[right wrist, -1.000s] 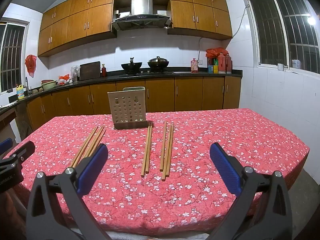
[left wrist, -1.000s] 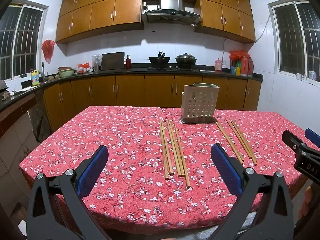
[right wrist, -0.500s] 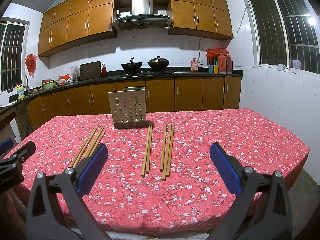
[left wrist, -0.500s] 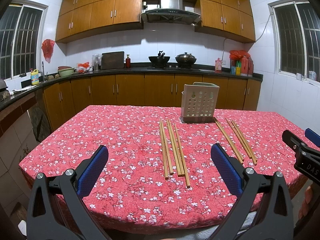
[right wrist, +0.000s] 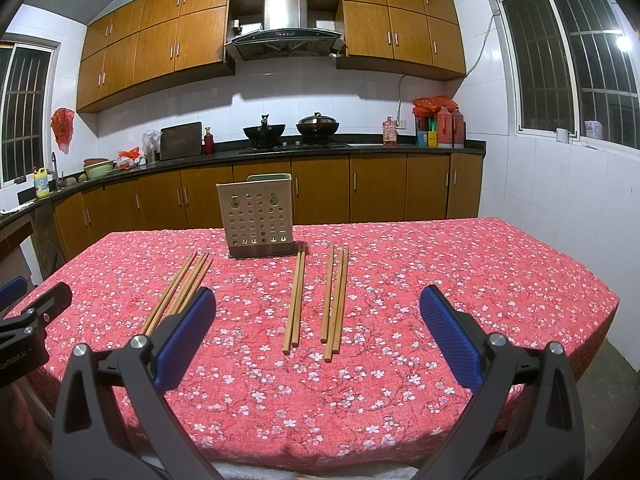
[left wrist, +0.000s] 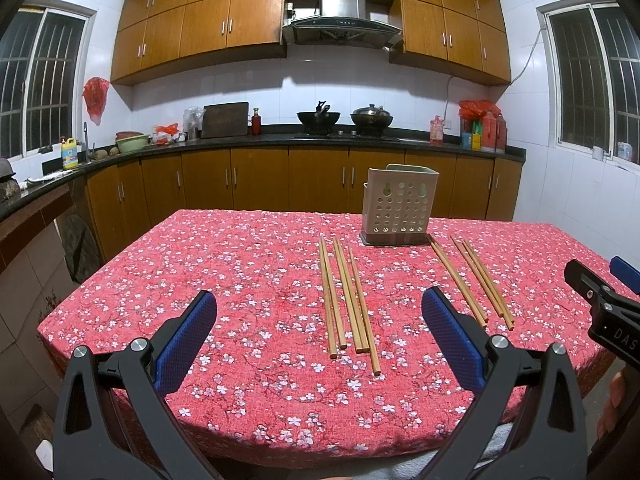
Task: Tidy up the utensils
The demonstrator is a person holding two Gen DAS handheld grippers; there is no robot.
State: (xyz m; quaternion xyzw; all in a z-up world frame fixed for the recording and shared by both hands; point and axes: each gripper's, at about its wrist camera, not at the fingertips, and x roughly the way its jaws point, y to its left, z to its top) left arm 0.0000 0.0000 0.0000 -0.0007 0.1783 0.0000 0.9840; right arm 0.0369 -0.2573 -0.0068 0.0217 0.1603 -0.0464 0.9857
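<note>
L grip: my left gripper [left wrist: 320, 328] hangs over the near table edge, blue pads [left wrist: 187, 342] spread wide, nothing between them.
R grip: my right gripper [right wrist: 318, 326] same, pads [right wrist: 450, 336] wide apart, empty.
L view only: tip of the R tool pokes in at far right; window on the left wall w/ yellow bottle [left wrist: 69, 153] by the sink.
R view only: tip of the L tool at far left; bare floor off the table's right side; bright lamp through the right window.
Chopsticks: wooden, plain, lying flat, pointing roughly away from me, in three loose groups. Left group [left wrist: 348, 300] of five sits left of the holder in L view; in R view it's partly hidden behind my left pad. Mid pair [right wrist: 295, 300] touching side by side, far tips by the holder's base. Right group [right wrist: 335, 300] just beside the pair, three sticks.
Holder: beige perforated utensil holder [right wrist: 258, 218] upright on a dark base, mid-table at the far end; can't tell contents.
Table: red floral cloth [right wrist: 480, 280], rounded near corners.
Room: open cloth right of the sticks and btwn sticks and near edge; counter cabinets [left wrist: 256, 180] well behind the table.
</note>
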